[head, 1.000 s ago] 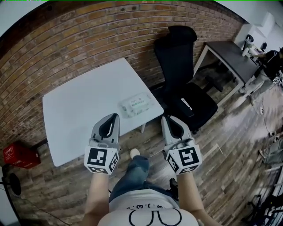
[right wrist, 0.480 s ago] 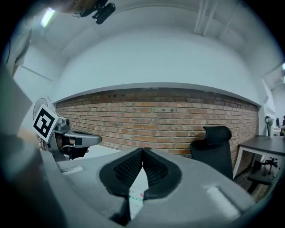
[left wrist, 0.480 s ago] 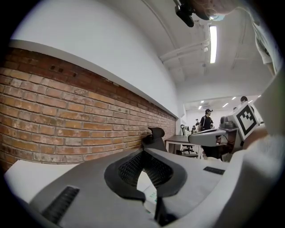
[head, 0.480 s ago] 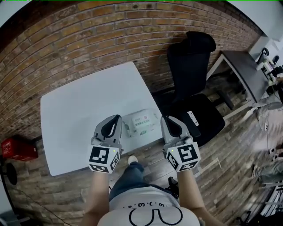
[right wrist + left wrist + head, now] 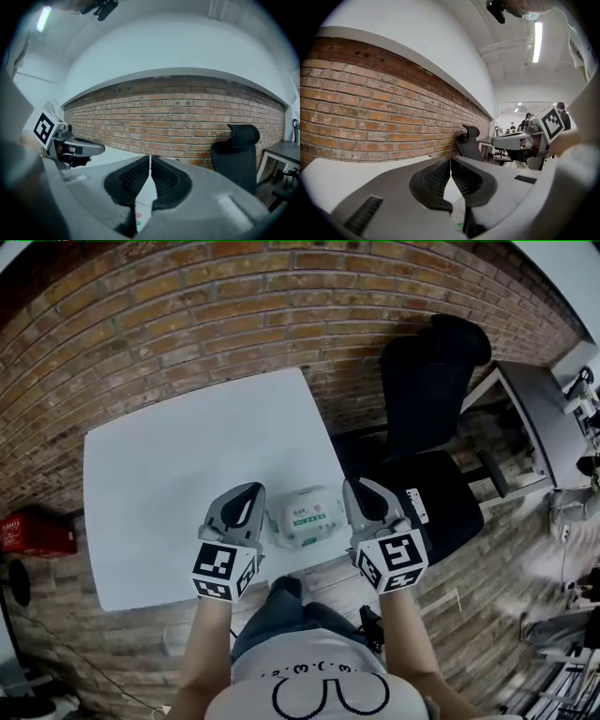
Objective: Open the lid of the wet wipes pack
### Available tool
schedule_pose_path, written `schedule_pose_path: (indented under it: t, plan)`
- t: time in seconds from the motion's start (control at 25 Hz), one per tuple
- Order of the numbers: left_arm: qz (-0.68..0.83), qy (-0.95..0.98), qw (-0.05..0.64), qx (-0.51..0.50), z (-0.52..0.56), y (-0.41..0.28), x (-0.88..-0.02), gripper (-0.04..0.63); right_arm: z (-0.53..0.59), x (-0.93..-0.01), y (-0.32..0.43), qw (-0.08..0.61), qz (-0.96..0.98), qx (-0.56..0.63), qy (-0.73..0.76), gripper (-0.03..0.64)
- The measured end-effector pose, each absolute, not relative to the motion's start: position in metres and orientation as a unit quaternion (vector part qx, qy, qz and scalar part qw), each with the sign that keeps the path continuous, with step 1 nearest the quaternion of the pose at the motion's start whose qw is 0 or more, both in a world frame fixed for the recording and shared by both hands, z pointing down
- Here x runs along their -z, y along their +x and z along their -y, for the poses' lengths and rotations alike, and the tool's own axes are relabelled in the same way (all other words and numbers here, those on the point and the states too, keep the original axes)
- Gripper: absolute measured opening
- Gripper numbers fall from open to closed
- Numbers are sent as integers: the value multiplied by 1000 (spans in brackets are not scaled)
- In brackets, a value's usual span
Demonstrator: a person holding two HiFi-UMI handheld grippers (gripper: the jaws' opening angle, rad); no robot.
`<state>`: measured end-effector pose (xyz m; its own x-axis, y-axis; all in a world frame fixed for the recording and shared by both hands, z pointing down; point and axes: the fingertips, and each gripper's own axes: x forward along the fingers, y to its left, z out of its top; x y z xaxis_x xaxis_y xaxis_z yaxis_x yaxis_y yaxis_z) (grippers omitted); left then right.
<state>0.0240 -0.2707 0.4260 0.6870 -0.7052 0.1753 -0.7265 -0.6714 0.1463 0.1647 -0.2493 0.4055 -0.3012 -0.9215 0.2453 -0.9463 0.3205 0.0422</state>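
While the left gripper (image 5: 250,490) and right gripper (image 5: 352,487) hover pinched shut and empty, the wet wipes pack (image 5: 306,516) lies crosswise right between them.

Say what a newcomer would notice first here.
Two marker-cubed grippers, left and right, both shut and empty, flank a wipes pack at the near edge of a white table. Behind the table runs a brick wall, and a black chair stands to its right.
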Motion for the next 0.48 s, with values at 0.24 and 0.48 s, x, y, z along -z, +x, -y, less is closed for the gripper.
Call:
schedule_pose_path:
  t: [0.24,0.48]
  plan:
    - [398,902,153,-59,273,23,-444,120,260,-422,151,137,840,-80,519,170]
    - [415,892,157,-86,263,28,-461,140,255,-442,150,174,870,-90,453,261]
